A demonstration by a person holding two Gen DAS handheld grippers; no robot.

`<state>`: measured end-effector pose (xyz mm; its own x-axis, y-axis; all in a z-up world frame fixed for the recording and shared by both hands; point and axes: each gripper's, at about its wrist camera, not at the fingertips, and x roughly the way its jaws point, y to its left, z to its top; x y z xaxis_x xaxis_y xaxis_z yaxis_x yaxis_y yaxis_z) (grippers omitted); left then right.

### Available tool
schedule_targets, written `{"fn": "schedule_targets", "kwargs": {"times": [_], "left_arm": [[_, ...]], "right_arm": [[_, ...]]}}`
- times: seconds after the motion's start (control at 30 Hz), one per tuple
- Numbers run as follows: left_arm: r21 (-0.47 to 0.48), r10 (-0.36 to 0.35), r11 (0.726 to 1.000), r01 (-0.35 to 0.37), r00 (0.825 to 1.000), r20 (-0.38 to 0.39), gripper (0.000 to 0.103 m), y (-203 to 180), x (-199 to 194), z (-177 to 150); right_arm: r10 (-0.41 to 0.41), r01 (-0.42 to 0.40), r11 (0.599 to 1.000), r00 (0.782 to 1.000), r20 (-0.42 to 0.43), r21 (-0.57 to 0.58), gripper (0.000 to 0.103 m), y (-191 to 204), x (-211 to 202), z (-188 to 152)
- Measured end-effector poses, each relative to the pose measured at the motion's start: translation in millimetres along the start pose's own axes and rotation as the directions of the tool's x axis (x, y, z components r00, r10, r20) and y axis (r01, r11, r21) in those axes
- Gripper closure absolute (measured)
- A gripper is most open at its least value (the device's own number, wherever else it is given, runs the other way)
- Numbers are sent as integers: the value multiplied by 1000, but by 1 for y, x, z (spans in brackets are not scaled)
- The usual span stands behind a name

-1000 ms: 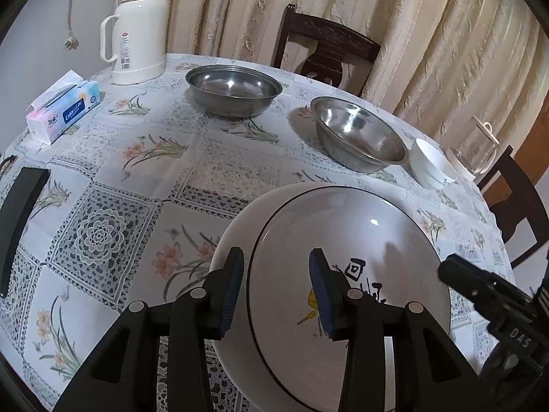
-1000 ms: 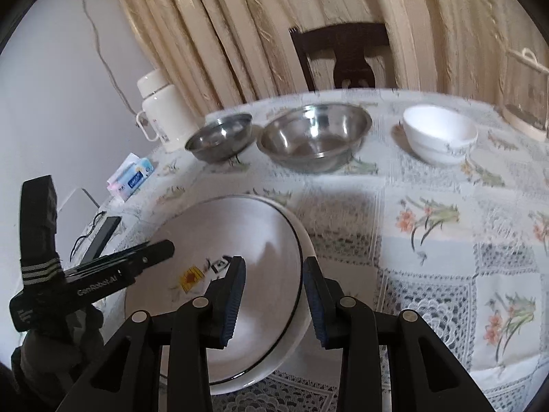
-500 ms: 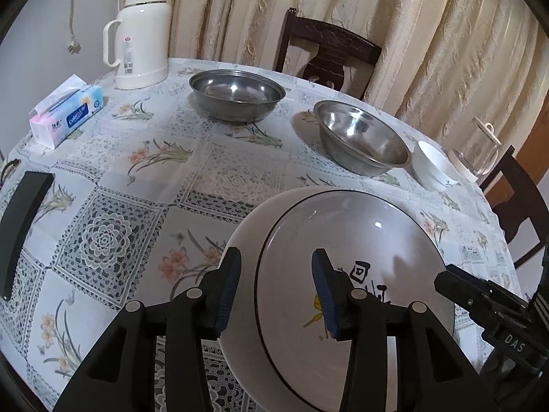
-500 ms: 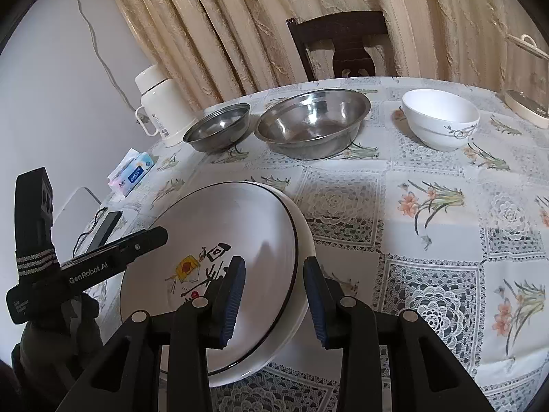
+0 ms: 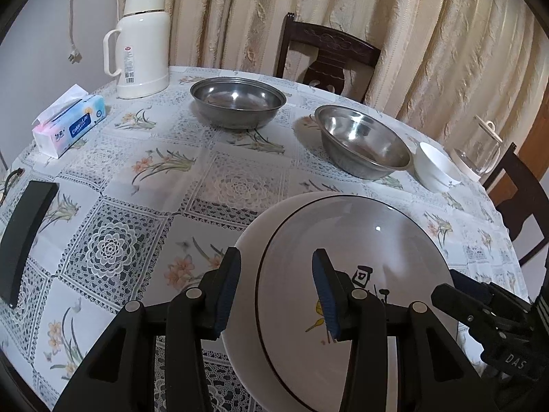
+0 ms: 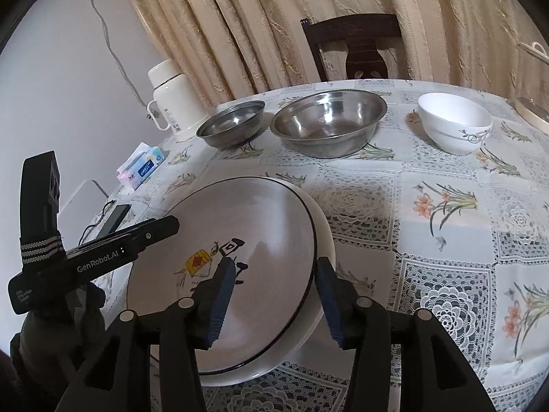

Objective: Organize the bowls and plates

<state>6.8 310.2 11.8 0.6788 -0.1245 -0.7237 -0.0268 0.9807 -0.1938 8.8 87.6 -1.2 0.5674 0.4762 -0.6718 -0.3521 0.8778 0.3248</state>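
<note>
A large white plate (image 5: 370, 240) with a thin black rim line and a small drawing lies on the tablecloth near the front edge. My left gripper (image 5: 276, 292) is open, and the plate's left rim passes between its blue pads. In the right wrist view the same plate (image 6: 240, 219) has its right rim between the pads of my open right gripper (image 6: 276, 300). Neither gripper presses on it. Behind stand a smaller steel bowl (image 5: 237, 106), a bigger steel bowl (image 5: 363, 146) and a white bowl (image 5: 435, 171).
A white thermos (image 5: 142, 43) and a tissue box (image 5: 70, 125) sit at the back left. A black flat device (image 5: 25, 237) lies at the left edge. A glass lidded jar (image 5: 480, 151) stands at the far right. Dark chairs (image 5: 326, 58) surround the round table.
Both grippers have drawn back and up a little from the plate, so more of the curtain and chair shows. The plate has stayed put and both grippers remain open.
</note>
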Motion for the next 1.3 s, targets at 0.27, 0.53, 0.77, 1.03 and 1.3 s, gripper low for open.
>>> {"fn": "schedule_targets", "kwargs": {"times": [0.27, 0.53, 0.77, 1.03, 1.3], "left_arm": [[-10, 16, 1000, -16, 1000, 7, 56, 5, -1, 1], [-23, 14, 1000, -15, 1000, -15, 56, 11, 1, -2], [-19, 6, 1000, -7, 1000, -7, 55, 10, -1, 2], [-14, 7, 1000, -7, 1000, 8, 55, 12, -5, 11], [-8, 8, 1000, -7, 999, 31, 54, 15, -7, 26]], "right_arm": [[7, -7, 1000, 1000, -4, 3, 50, 0, 0, -1], [30, -30, 1000, 999, -19, 1, 50, 3, 5, -3], [13, -13, 1000, 1000, 18, 19, 50, -4, -4, 2], [-2, 0, 999, 999, 44, 40, 50, -12, -10, 9], [-14, 12, 999, 998, 59, 40, 50, -14, -13, 17]]}}
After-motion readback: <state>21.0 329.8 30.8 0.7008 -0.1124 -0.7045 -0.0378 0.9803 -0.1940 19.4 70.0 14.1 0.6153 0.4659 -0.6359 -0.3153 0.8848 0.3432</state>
